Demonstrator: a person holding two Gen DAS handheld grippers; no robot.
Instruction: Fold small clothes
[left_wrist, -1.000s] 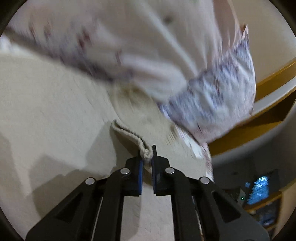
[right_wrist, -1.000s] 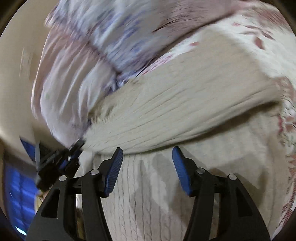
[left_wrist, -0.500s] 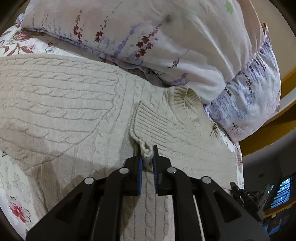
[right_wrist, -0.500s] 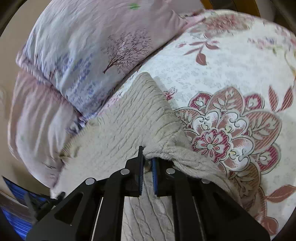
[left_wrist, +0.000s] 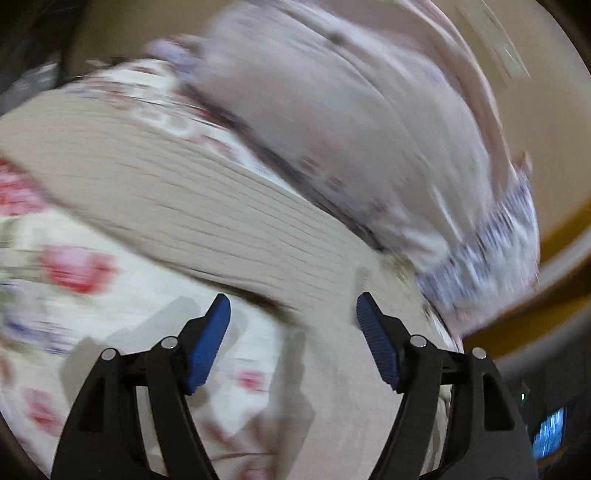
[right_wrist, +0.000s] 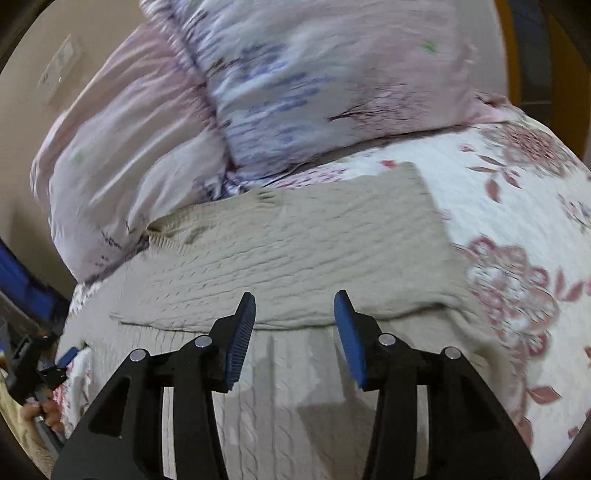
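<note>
A beige cable-knit sweater (right_wrist: 303, 251) lies on the flowered bedspread (right_wrist: 517, 206), with one sleeve folded across its body. My right gripper (right_wrist: 294, 325) is open and empty, just above the folded sleeve's near edge. In the blurred left wrist view the sweater (left_wrist: 207, 206) stretches across the bed, and my left gripper (left_wrist: 293, 328) is open and empty above its lower edge. The left gripper (right_wrist: 62, 360) also shows at the far left of the right wrist view.
Two pale floral pillows (right_wrist: 303, 85) are stacked behind the sweater, against a beige wall (right_wrist: 55, 48); they show in the left wrist view too (left_wrist: 369, 140). A yellow bed frame (left_wrist: 554, 295) runs at the right. The bed's edge drops off at the left (right_wrist: 44, 306).
Both grippers have opened and let go of the sweater's knit. The sleeve now lies folded over the body. The left camera is swinging fast, blurring its view.
</note>
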